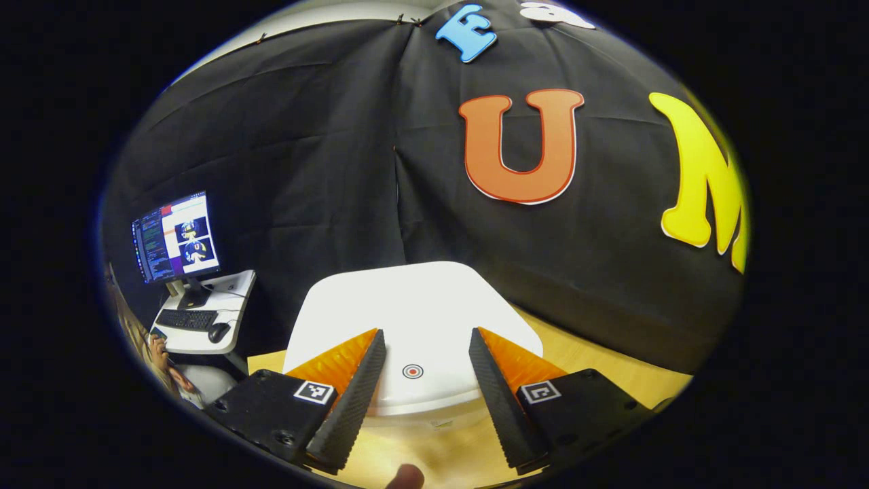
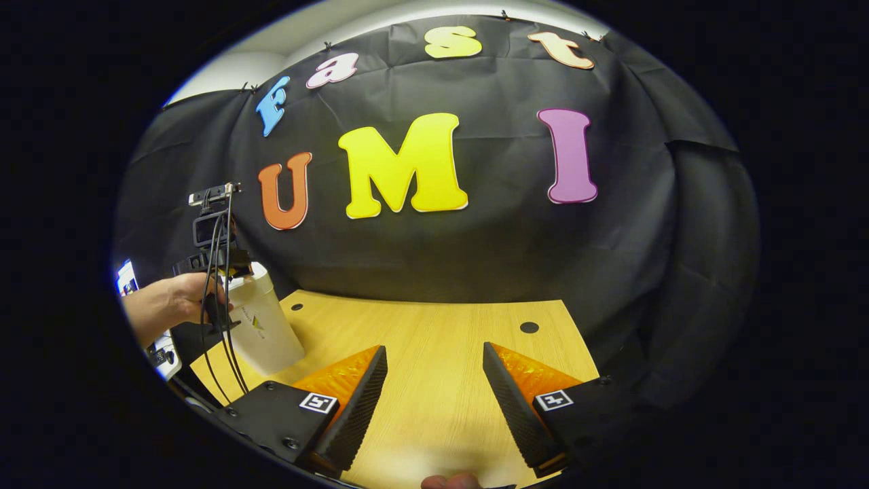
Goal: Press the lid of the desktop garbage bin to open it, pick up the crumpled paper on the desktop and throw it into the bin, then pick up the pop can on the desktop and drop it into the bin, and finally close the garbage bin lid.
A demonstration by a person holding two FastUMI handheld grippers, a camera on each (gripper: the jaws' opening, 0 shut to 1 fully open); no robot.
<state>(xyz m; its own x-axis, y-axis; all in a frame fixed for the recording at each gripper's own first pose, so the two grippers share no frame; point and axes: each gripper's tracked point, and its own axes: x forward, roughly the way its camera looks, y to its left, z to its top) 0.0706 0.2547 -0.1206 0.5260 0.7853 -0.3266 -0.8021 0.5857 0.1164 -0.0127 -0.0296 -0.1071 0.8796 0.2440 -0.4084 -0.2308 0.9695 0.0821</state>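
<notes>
Now left gripper [image 1: 426, 380] held over bin lid [image 1: 414, 319], jaws apart, empty, lined on press mark [image 1: 413, 371]. Bin [image 2: 261, 326] stood at tabletop [image 2: 434, 353] left edge. Right gripper [image 2: 434, 401] kept wide, empty, probably waiting for paper.

No readable text on anything

We see a white garbage bin [image 1: 414, 319] whose closed lid carries a small red-and-white ring mark [image 1: 412, 371], standing on a light wood-grain table [image 2: 434, 353] with two dark round holes. Behind it hangs a black cloth wall [image 1: 326, 136]. To one side, a white side desk [image 1: 227, 299] holds a black keyboard [image 1: 187, 319] and black mouse [image 1: 218, 332].
</notes>
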